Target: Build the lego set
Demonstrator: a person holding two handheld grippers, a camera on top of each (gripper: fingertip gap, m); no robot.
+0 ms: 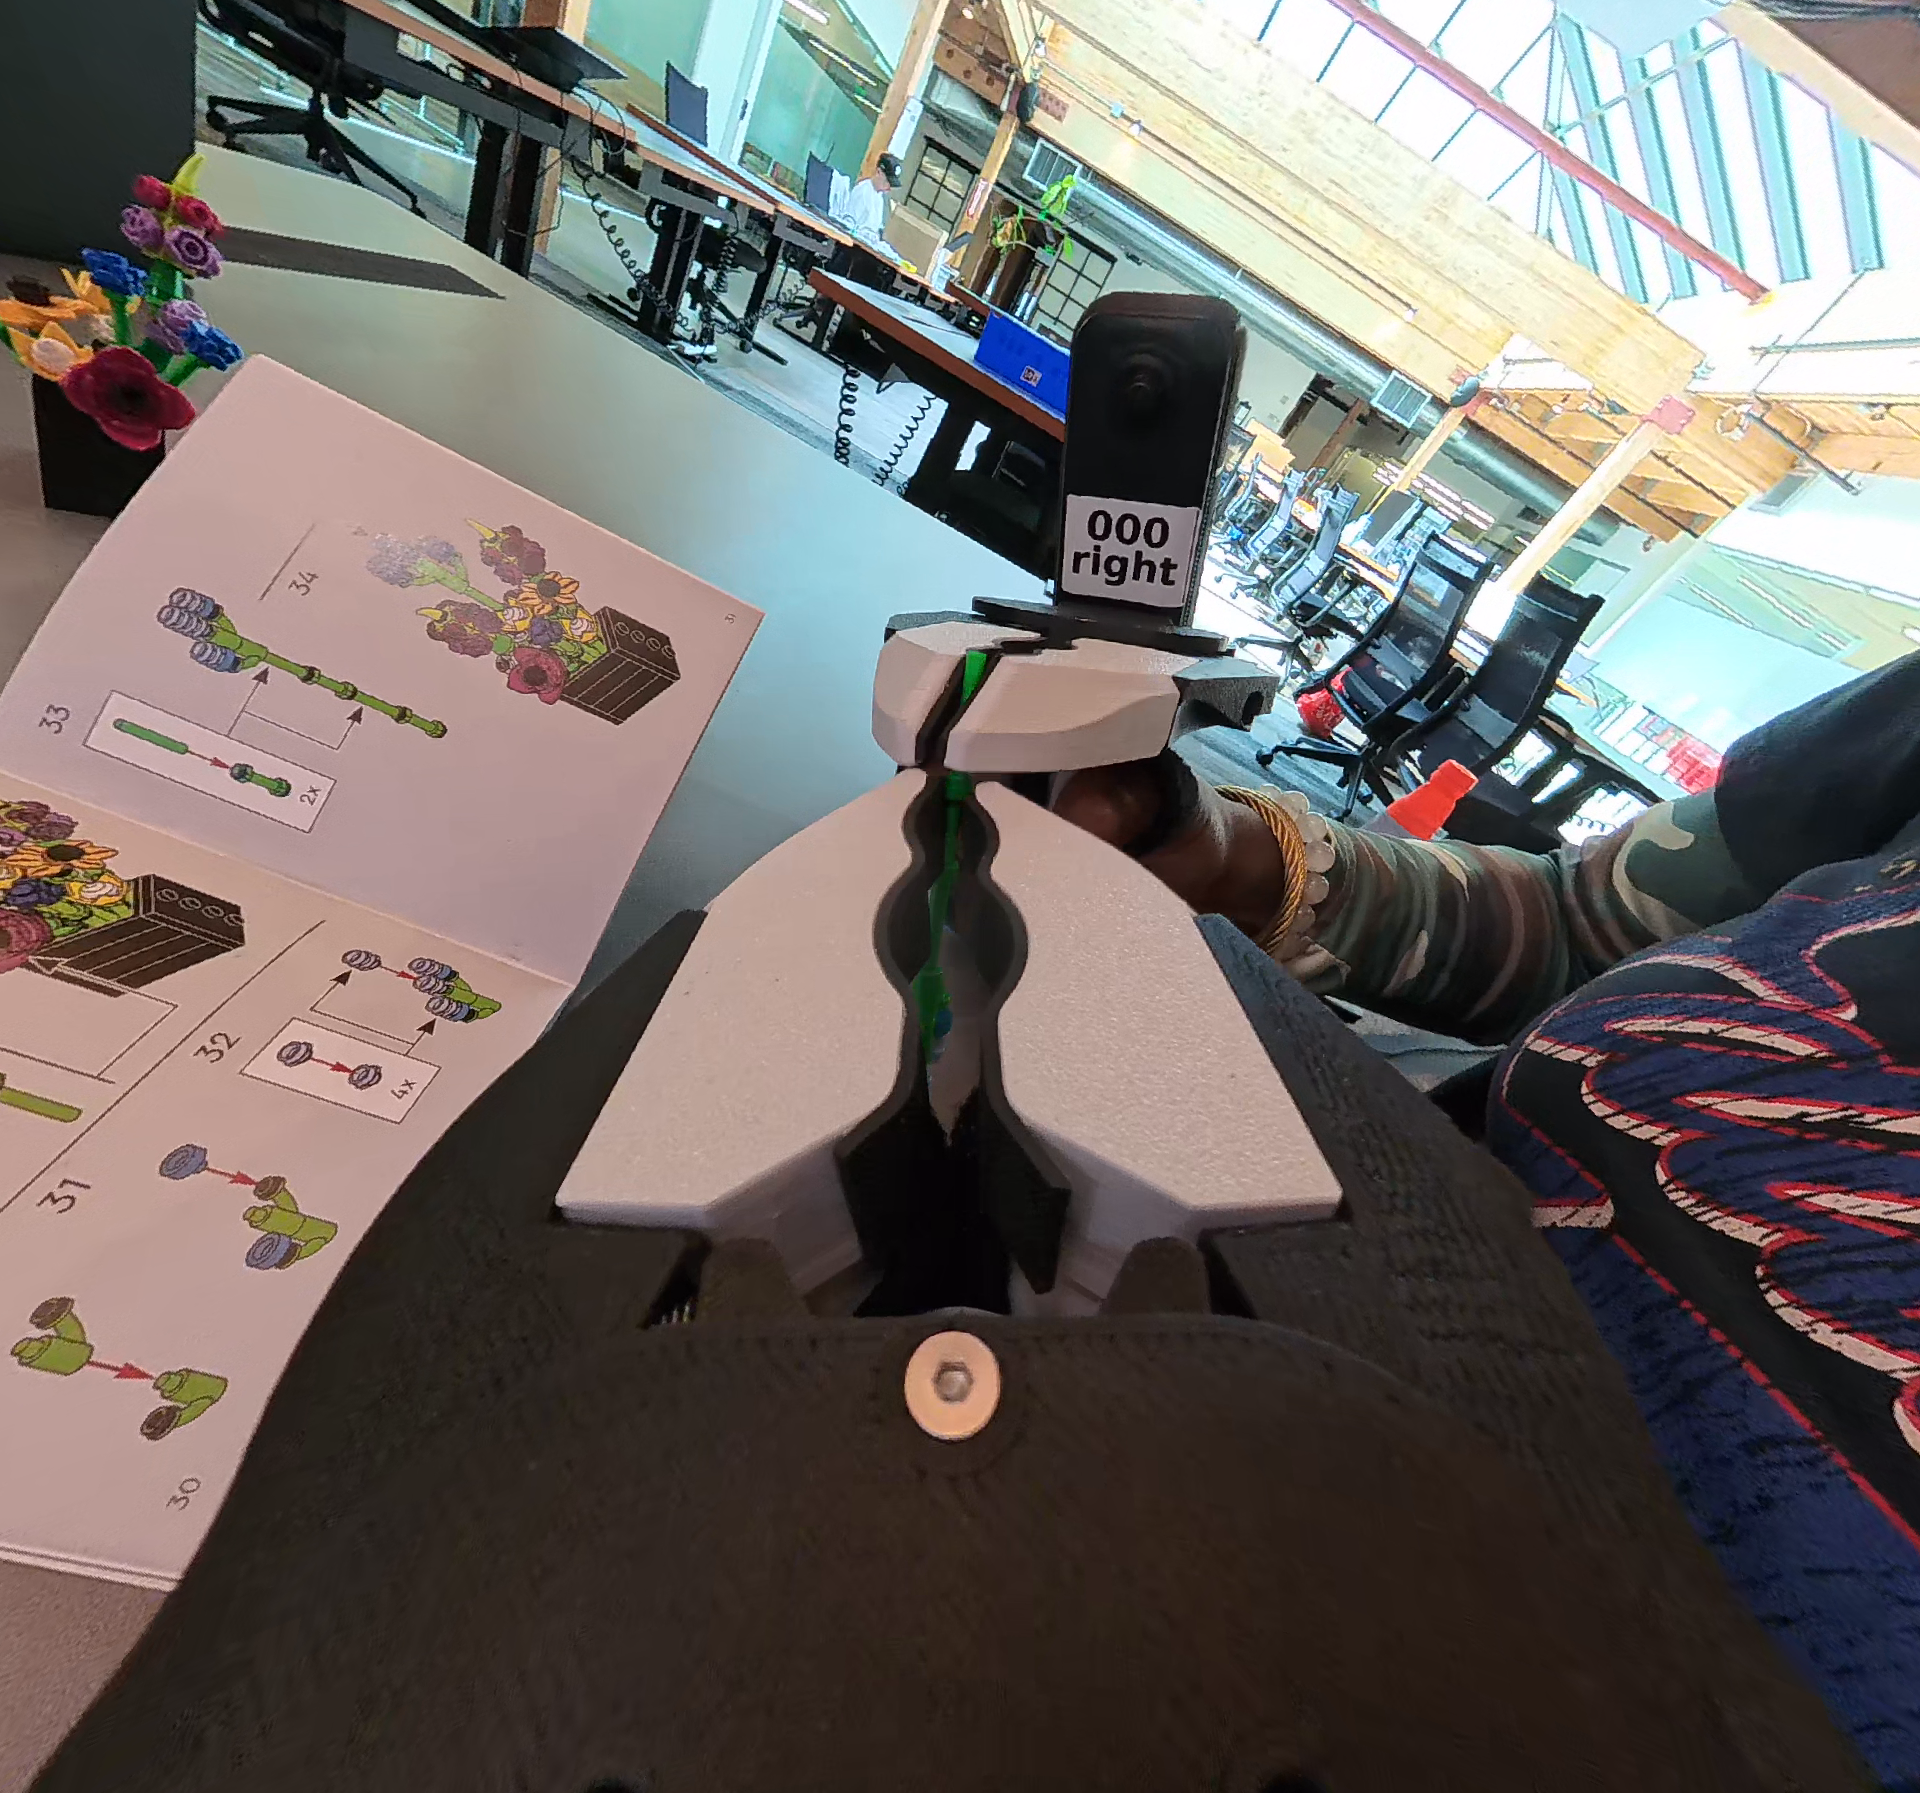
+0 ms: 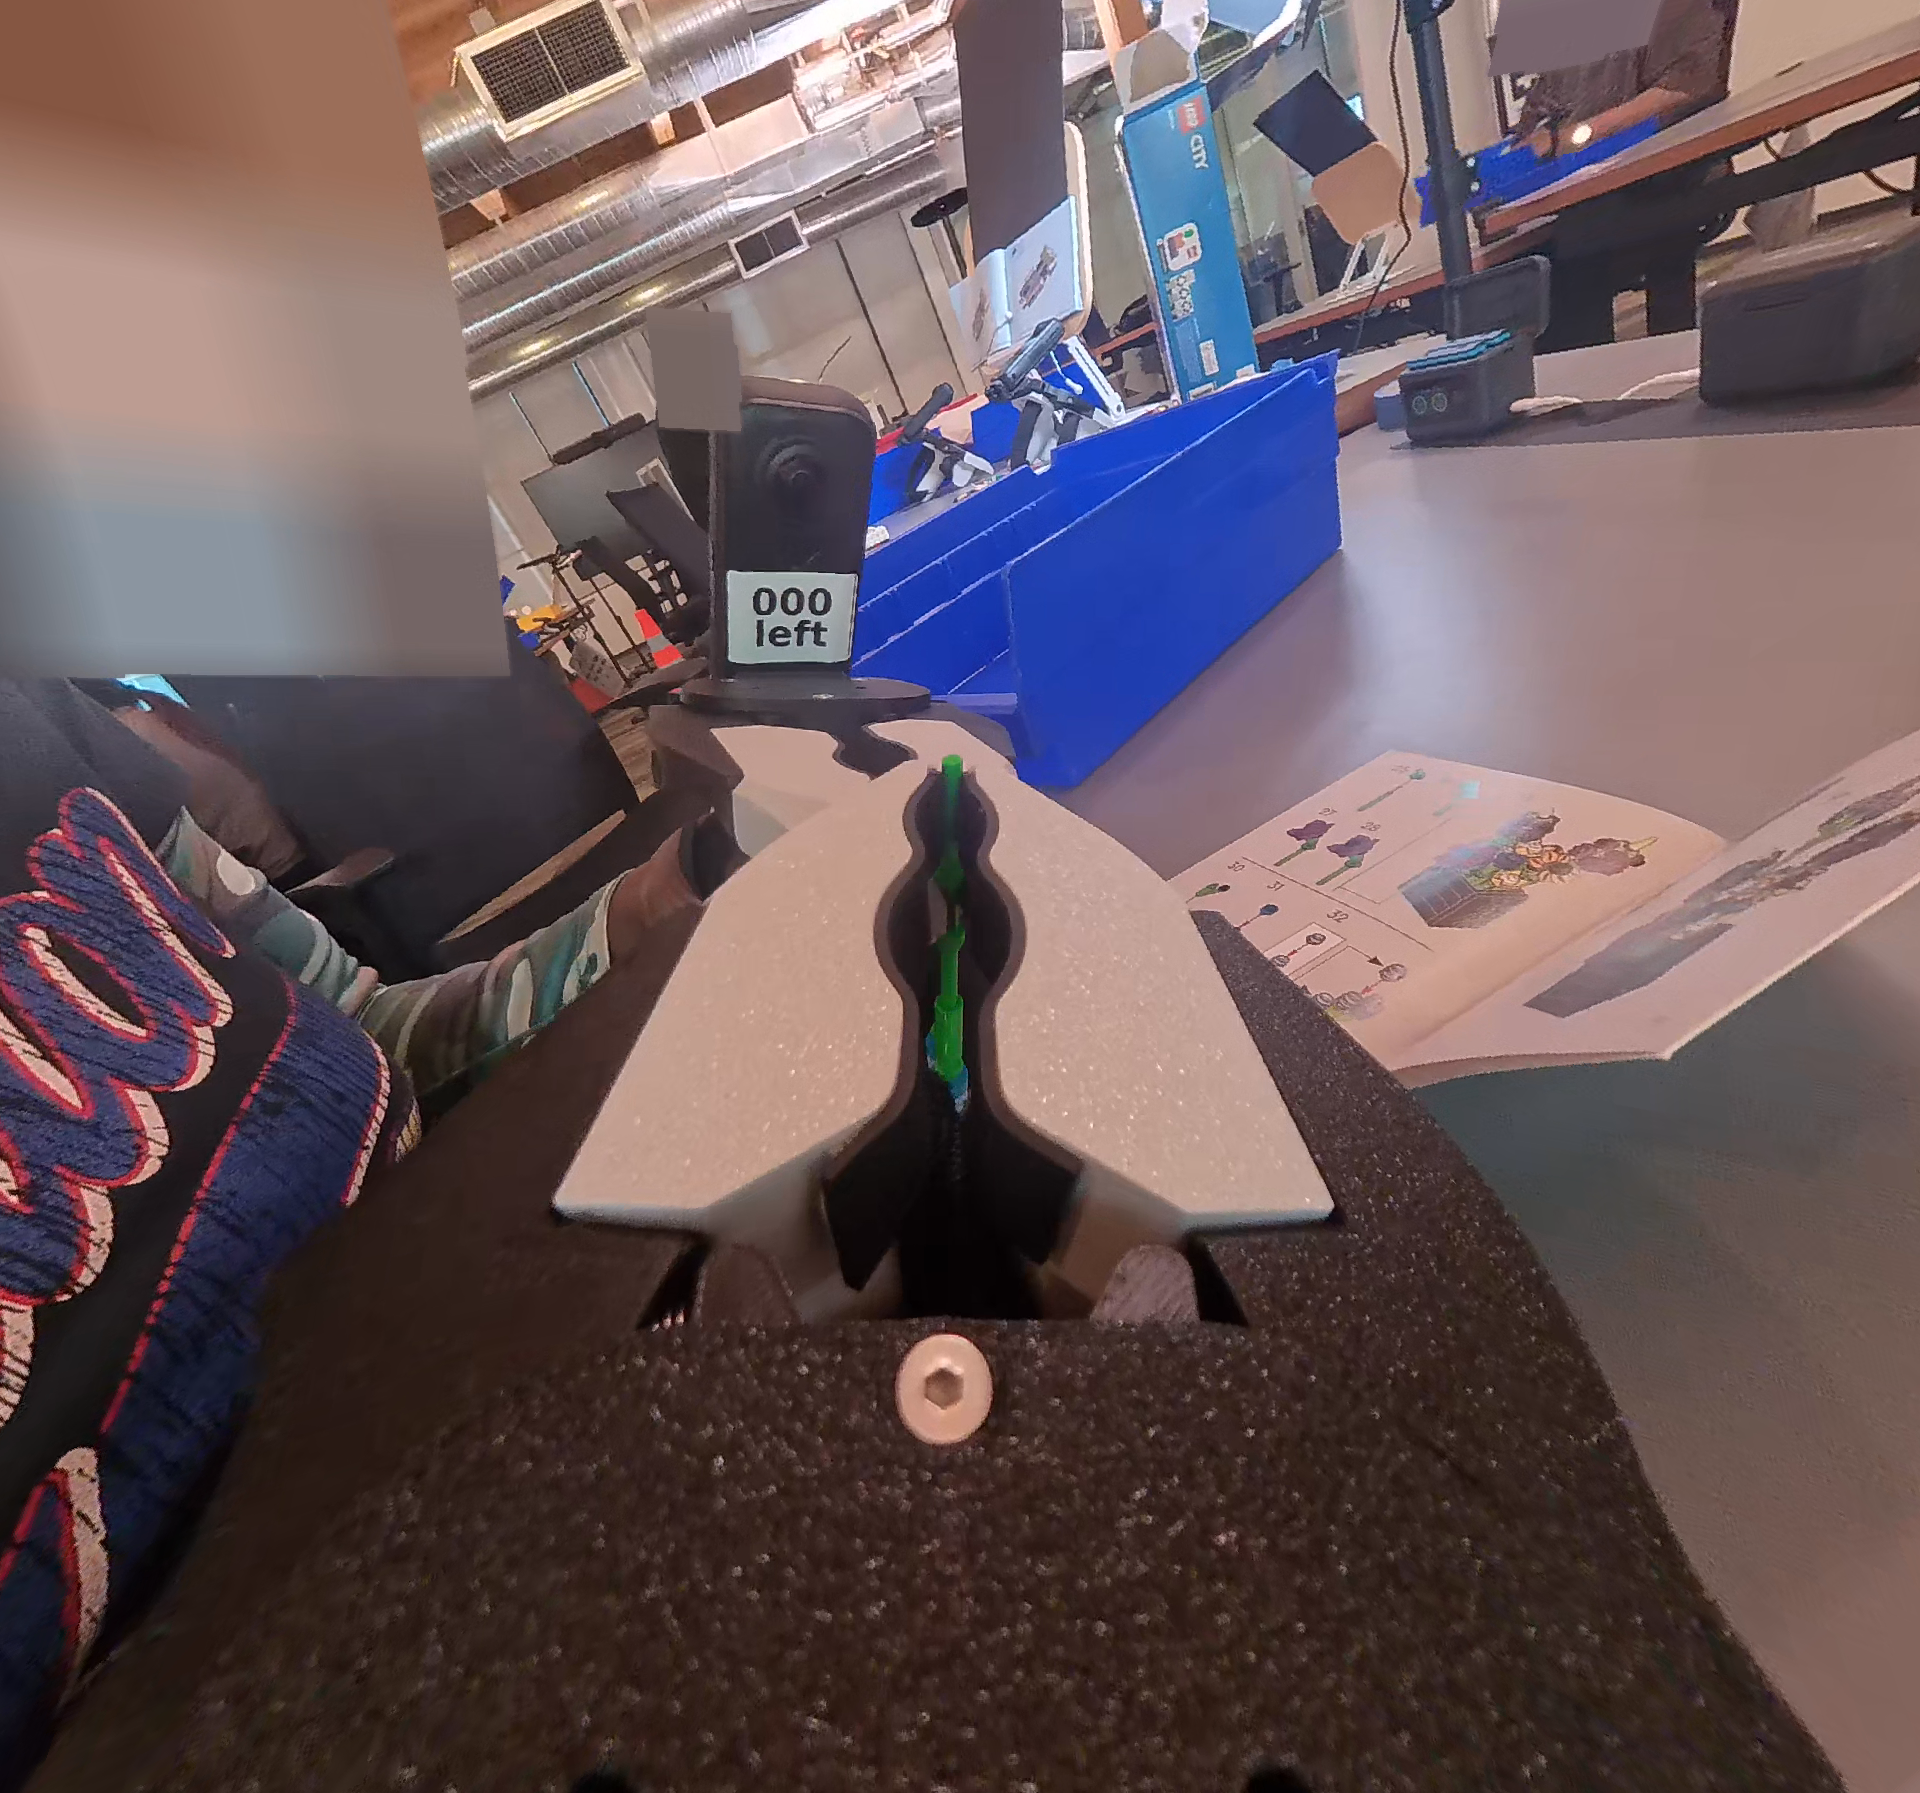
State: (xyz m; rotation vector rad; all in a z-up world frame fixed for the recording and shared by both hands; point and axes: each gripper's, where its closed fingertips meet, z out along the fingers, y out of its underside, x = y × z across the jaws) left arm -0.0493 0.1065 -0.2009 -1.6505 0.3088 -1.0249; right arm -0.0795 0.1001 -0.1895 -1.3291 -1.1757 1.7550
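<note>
My left gripper [image 1: 951, 789] is shut on a thin green lego stem [image 1: 951, 870] that runs along the gap between its white fingers. My right gripper [image 1: 961, 704] meets it tip to tip and is shut on the stem's far end. In the right wrist view my right gripper [image 2: 951, 779] holds the green stem [image 2: 948, 1000], with a small blue part at its inner end. The left gripper [image 2: 883, 744] faces it, fingertips touching. Both are held above the grey table [image 1: 623, 413]. I cannot tell whether the stem is one piece or two.
An open instruction booklet [image 1: 343, 725] lies on the table to the left; it also shows in the right wrist view [image 2: 1455, 902]. A built lego flower bouquet [image 1: 125, 330] in a black box stands at the far left. Blue bins [image 2: 1122, 590] stand behind. The person's sleeve [image 1: 1507, 902] is close. The tips of both grippers are at nearly the same place.
</note>
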